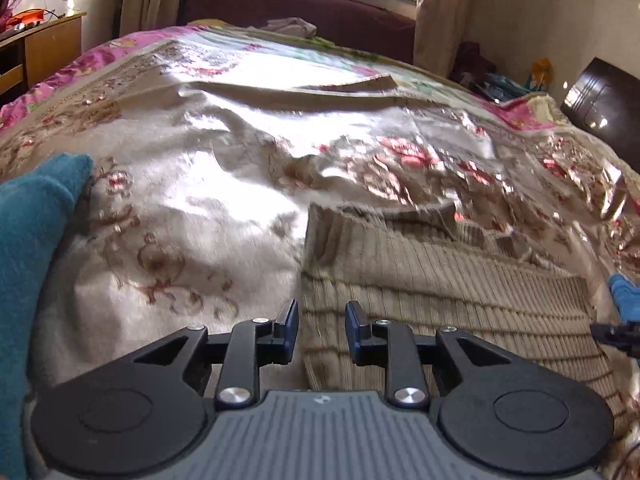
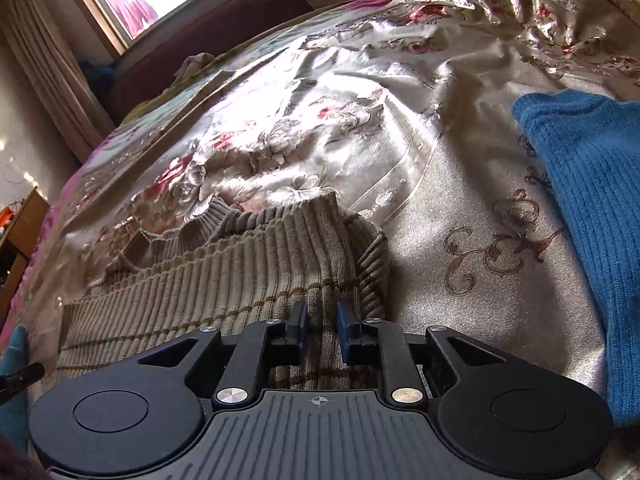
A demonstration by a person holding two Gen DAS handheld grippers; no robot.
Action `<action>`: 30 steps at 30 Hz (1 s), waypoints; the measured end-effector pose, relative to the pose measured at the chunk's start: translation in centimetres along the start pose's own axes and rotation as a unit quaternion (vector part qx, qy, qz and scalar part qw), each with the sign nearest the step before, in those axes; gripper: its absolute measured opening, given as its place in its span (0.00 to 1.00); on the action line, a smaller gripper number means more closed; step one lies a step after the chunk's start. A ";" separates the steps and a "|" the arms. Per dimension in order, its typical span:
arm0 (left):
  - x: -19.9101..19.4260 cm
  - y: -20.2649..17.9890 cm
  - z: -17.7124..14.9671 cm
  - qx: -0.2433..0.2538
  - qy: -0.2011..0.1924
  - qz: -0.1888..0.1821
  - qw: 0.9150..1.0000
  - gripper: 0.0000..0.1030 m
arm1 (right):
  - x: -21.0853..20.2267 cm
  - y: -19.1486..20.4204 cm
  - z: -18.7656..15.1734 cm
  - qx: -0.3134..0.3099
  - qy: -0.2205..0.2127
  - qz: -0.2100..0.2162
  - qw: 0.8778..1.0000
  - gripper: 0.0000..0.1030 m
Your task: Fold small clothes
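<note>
Currently, a beige ribbed sweater [image 1: 440,280] is laid flat on the bed [image 1: 180,200], and both grippers are positioned at its near edge.

Left gripper [image 1: 322,330]: the jaws are parted by a moderate gap and nothing is seen to be held. The left edge of the sweater is located directly ahead of the gap, running away from the jaws; the body of the garment is spread ahead and to the right of them. Whether the fingertips touch the knit cannot be told. A teal knitted garment [image 1: 32,240] is seen well to the left of the jaws, apart from the sweater.

Right gripper [image 2: 322,326]: the jaws are narrowed to a small gap, and a strip of the sweater [image 2: 240,264] is seen between the fingers. Whether the fabric is actually clamped cannot be told. The ribbed band is located straight ahead of the jaws, with a folded flap just to their right; the rest of the garment extends to the left. A blue knitted garment [image 2: 580,200] is seen well to the right.

The long axis of the sweater is judged to run from one gripper to the other, so each edge is nearest its own gripper. A fold away from the jaws is judged the likely next move.
</note>
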State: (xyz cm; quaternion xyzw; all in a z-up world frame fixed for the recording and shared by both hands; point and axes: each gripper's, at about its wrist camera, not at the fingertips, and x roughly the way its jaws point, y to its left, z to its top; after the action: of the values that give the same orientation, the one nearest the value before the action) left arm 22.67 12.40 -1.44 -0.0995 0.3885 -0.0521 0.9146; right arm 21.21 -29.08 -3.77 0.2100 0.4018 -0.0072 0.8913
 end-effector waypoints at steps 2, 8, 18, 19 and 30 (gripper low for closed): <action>0.3 -0.3 -0.4 0.002 0.009 0.001 1.000 0.29 | 0.3 0.0 0.1 0.003 -0.001 0.001 1.000 0.17; -0.5 -1.1 -1.2 -0.006 -0.008 -0.016 1.000 0.30 | -1.1 -1.1 0.8 0.007 -0.015 -0.009 1.000 0.02; 0.3 -0.4 -2.9 -0.011 0.016 0.013 1.000 0.36 | -0.7 -2.1 0.3 0.018 -0.011 -0.019 1.000 0.02; -0.1 -0.4 -2.8 -0.010 0.012 0.013 1.000 0.36 | -1.0 -2.2 0.4 0.020 -0.011 -0.016 1.000 0.04; -4.5 -1.1 -4.8 0.008 -0.015 -0.008 1.000 0.36 | -7.0 -1.2 -2.6 -0.011 -0.013 0.012 1.000 0.12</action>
State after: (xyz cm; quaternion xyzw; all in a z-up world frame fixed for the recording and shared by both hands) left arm 16.04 11.38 -1.28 -0.0956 0.3738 -0.0608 0.9206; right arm 14.41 -30.28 -0.74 0.2046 0.3873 0.0054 0.8990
